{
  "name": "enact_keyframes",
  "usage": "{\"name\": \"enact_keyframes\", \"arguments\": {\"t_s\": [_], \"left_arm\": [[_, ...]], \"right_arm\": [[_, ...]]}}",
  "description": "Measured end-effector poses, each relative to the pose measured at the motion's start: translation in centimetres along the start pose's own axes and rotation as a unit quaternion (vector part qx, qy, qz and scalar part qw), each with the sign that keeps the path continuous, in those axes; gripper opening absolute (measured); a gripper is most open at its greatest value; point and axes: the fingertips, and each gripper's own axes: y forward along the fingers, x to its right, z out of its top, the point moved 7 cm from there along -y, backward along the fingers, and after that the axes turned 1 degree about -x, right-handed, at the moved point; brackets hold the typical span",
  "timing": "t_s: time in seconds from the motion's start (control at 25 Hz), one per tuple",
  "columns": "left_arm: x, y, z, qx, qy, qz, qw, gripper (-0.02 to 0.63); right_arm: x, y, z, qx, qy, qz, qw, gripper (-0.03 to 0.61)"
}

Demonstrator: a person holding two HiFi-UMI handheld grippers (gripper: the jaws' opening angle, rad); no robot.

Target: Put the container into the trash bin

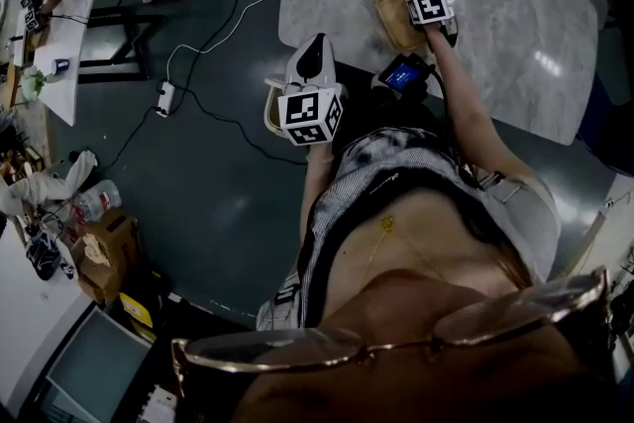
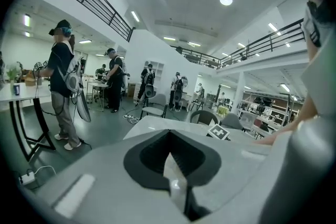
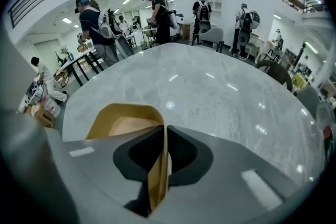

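Container (image 3: pixel 125 126), tan, open-topped, round-cornered, rim pinched by right gripper (image 3: pixel 164 131).

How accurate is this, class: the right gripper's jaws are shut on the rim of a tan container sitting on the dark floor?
Wrong place: the tan container sits on the marble table, not the floor, as the right gripper view shows.

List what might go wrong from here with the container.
1. The right hand-held gripper pinches only one thin wall of the tan container. It may tilt, buckle or slip when lifted off the marble table.
2. No trash bin shows in any view, so the carry path is unknown. The cables on the floor beside the person could catch a foot.
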Motion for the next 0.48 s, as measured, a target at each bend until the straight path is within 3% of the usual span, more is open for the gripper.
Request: {"name": "enact_keyframes", "arguments": {"t_s": [0.32, 0.48], "left_arm": [[-0.3, 0.0, 0.4, -0.003, 0.002, -0.008, 1.0, 0.0], [0.0, -0.1, 0.5, -0.009, 0.003, -0.014, 0.9999, 0.0]], "right_arm": [[-0.8, -0.5, 0.6, -0.002, -0.007, 0.039, 0.999, 0.038], [-0.7, -1.6, 1.7, 0.003, -0.043, 0.031, 0.999, 0.038]]}}
